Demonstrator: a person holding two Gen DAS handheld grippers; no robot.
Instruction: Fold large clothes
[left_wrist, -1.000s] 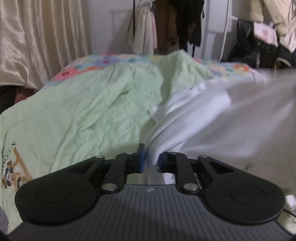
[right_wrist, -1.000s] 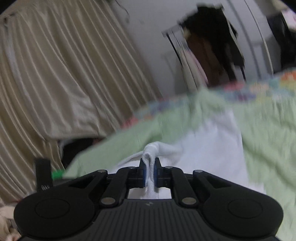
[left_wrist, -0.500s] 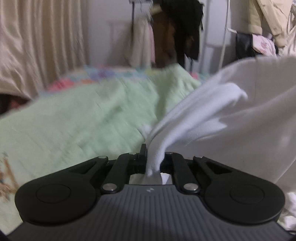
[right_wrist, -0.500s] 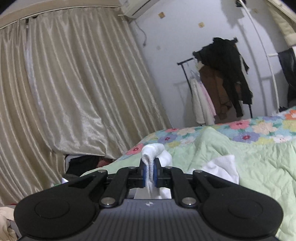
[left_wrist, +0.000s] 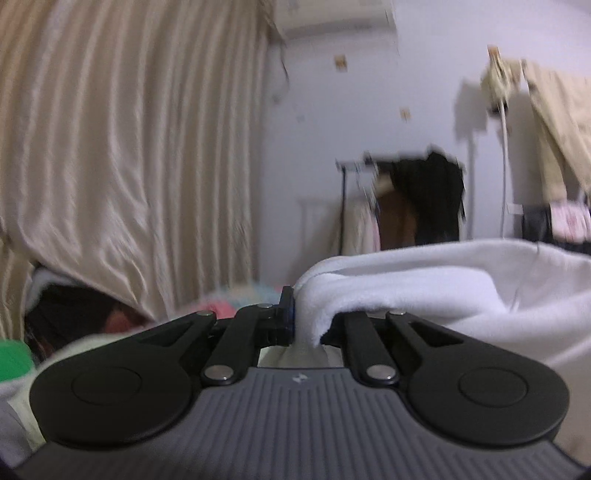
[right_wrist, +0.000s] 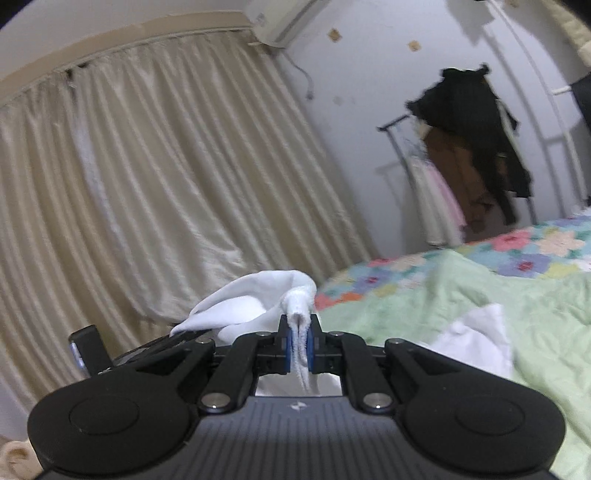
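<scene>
A large white fleece garment (left_wrist: 461, 291) is held up off the bed by both grippers. My left gripper (left_wrist: 304, 317) is shut on a thick edge of it, and the cloth stretches away to the right. My right gripper (right_wrist: 299, 341) is shut on a bunched edge of the same white garment (right_wrist: 255, 302), which drapes to the left. Another part of the garment (right_wrist: 476, 343) lies on the green quilt (right_wrist: 461, 295). The rest of the garment hangs out of view.
Cream curtains (right_wrist: 166, 184) fill the left side. A clothes rack with dark coats (right_wrist: 472, 147) stands by the white wall. The bed has a floral border (right_wrist: 517, 247). A dark device (right_wrist: 86, 347) shows at the left of the right wrist view.
Both grippers have risen and tilted upward with the garment. The left wrist view has lifted from the quilt to the wall and curtains.
</scene>
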